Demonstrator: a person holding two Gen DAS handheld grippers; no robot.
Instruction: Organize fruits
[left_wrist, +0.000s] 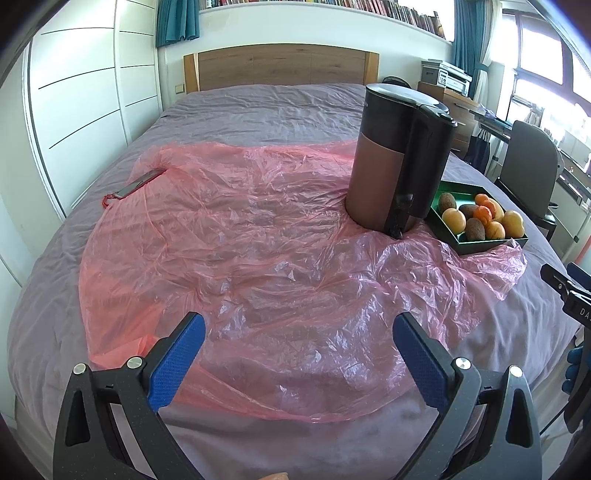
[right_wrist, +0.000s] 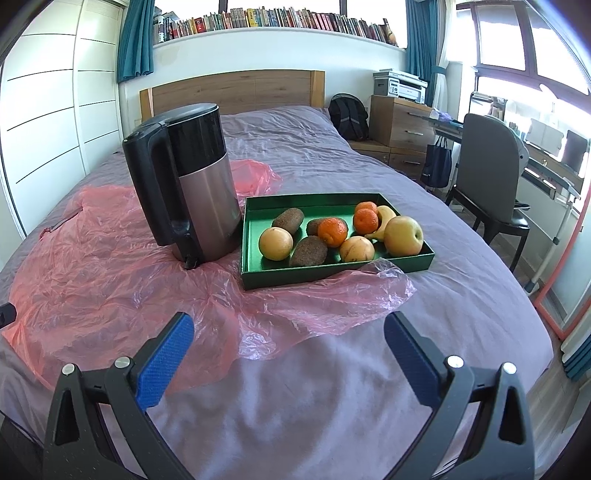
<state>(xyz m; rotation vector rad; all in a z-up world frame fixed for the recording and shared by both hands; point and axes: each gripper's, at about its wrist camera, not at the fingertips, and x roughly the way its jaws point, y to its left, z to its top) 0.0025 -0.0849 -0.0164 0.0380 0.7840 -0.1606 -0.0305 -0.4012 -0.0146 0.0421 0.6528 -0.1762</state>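
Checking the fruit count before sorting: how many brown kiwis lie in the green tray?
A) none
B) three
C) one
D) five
B: the right wrist view shows three brown kiwis in the green tray, among the oranges and other fruit.

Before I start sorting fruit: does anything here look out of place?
Yes. A kettle stands on the bed beside the fruit tray, on a crumpled pink plastic sheet. A phone lies at the sheet's far left edge.
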